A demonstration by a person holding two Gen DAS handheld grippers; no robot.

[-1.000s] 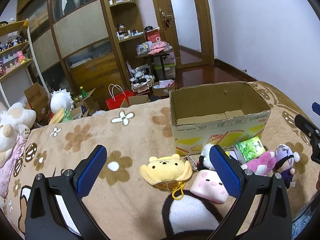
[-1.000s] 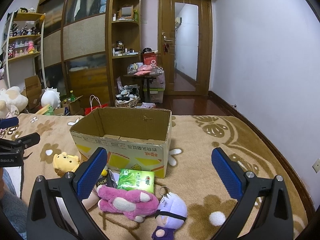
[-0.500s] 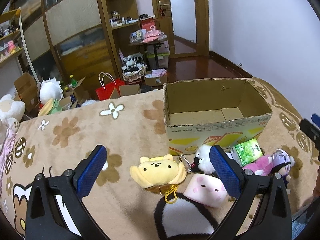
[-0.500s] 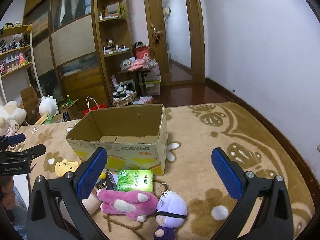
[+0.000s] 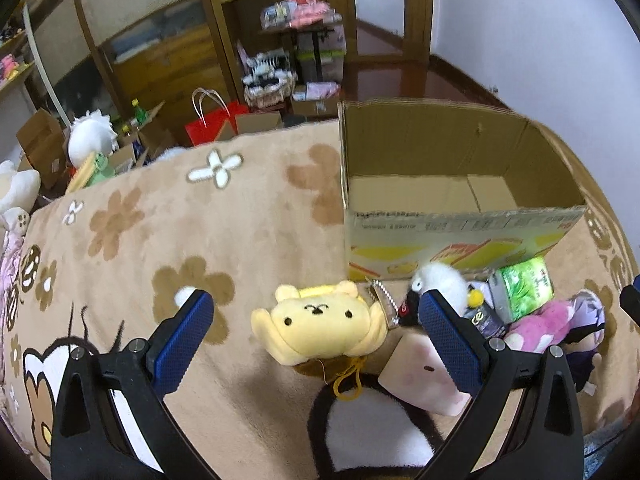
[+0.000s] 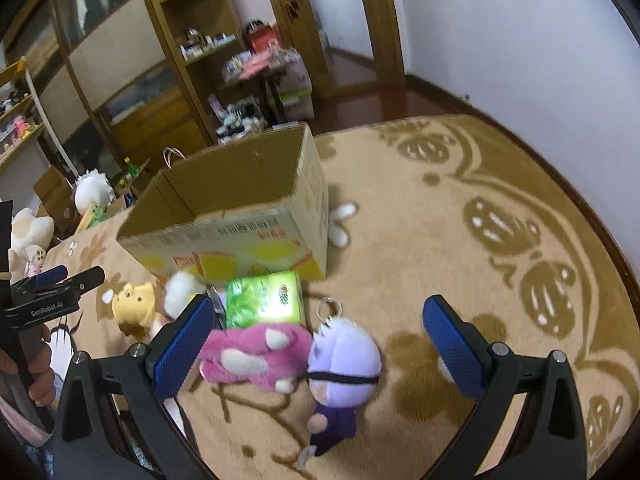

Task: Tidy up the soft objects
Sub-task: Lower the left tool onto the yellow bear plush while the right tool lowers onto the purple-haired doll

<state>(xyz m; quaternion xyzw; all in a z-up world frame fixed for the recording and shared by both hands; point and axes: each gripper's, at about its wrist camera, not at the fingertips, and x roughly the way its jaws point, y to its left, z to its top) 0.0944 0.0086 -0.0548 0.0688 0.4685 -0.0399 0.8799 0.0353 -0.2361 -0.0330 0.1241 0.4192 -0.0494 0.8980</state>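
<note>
Now that both grippers have dropped closer, the yellow plush (image 5: 320,328) lies between the left gripper's (image 5: 316,320) wide-apart fingers, ready for grasping.

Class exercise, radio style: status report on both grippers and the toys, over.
Left gripper open, yellow plush between fingers. Right gripper open over purple doll. Box empty, path clear.

L gripper (image 5: 316,328) is wide open over the blanket (image 5: 248,240), w/ the yellow bear plush (image 5: 320,328) lying between its blue pads. Pink square plush (image 5: 420,384) sits partly behind the R-side finger (image 5: 452,340); white fluffy plush (image 5: 440,284), green pack (image 5: 524,288) & pink plush (image 5: 548,324) cluster just in front of the open cardboard box (image 5: 460,232).
</note>
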